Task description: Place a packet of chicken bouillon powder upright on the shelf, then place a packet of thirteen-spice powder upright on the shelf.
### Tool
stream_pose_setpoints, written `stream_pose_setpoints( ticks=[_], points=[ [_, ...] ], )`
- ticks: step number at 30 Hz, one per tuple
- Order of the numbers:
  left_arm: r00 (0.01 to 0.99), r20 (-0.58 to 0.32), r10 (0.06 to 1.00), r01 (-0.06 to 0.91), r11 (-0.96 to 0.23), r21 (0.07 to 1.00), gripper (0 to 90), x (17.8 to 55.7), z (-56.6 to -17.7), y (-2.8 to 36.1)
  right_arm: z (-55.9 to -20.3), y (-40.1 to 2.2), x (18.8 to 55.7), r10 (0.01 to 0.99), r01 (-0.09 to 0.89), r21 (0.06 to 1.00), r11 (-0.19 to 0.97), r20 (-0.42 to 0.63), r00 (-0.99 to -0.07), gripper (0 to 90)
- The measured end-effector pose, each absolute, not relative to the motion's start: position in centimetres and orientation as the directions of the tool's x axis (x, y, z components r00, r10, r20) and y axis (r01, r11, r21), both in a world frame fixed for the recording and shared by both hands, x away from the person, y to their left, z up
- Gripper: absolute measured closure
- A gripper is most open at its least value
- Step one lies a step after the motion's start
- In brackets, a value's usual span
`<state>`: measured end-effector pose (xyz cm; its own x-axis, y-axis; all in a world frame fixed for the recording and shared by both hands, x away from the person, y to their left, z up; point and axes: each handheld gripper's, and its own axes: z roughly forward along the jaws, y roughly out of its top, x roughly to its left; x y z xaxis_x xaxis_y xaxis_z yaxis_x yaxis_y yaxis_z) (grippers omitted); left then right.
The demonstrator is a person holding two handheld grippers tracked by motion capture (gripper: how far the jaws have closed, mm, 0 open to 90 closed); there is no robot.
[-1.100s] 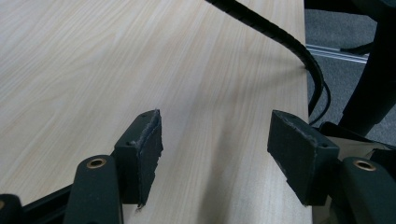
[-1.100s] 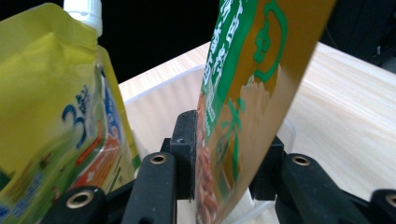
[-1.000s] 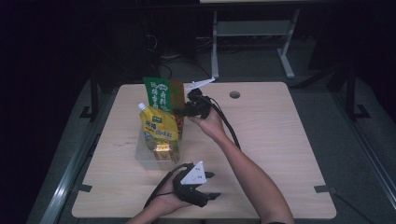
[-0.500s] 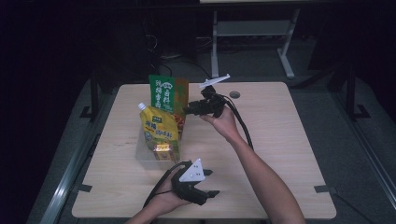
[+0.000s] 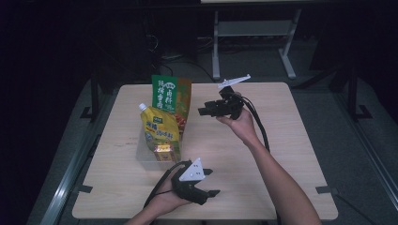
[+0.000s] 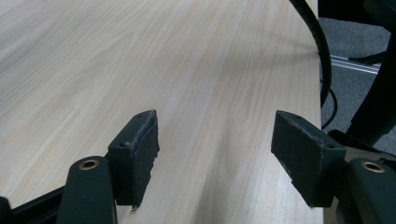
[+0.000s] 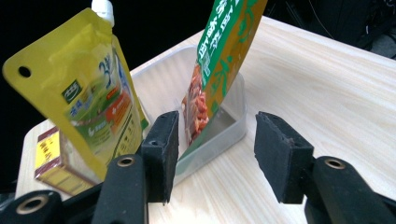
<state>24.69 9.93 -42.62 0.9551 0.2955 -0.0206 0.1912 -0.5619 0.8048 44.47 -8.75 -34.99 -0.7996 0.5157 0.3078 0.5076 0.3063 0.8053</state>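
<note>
A clear plastic tub (image 5: 144, 158) on the left half of the wooden table holds an upright green packet (image 5: 171, 96), a yellow spouted pouch (image 5: 157, 129) and a small yellow box (image 5: 164, 151). My right gripper (image 5: 205, 110) hovers just right of the green packet and points at it. Its jaws have just been opening and stand open with nothing pressed between them. In the right gripper view (image 7: 217, 135) the green packet (image 7: 224, 56), the pouch (image 7: 88, 93) and the tub (image 7: 233, 126) lie beyond the jaws. My left gripper (image 5: 212, 183) rests open near the front edge, over bare wood (image 6: 215, 135).
A black cable (image 5: 259, 126) trails from the right gripper along the forearm. Bare tabletop (image 5: 291, 140) stretches to the right of both hands. A white metal stand (image 5: 253, 33) sits on the floor behind the table.
My right gripper has drawn back to the right, away from the green packet, and its jaws have spread wider. The packet stays upright in the tub. The left gripper has kept still.
</note>
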Motion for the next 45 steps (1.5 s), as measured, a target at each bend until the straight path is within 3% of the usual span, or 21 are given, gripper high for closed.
stream_pose_setpoints(
  ticks=[45],
  points=[
    [0.952,-0.023,0.305,0.199,-0.560,0.804,29.7,25.0,-42.9,10.1,-36.7,-16.9,38.7,0.583,0.552,0.772,0.315,0.301,-0.754,40.8]
  ],
)
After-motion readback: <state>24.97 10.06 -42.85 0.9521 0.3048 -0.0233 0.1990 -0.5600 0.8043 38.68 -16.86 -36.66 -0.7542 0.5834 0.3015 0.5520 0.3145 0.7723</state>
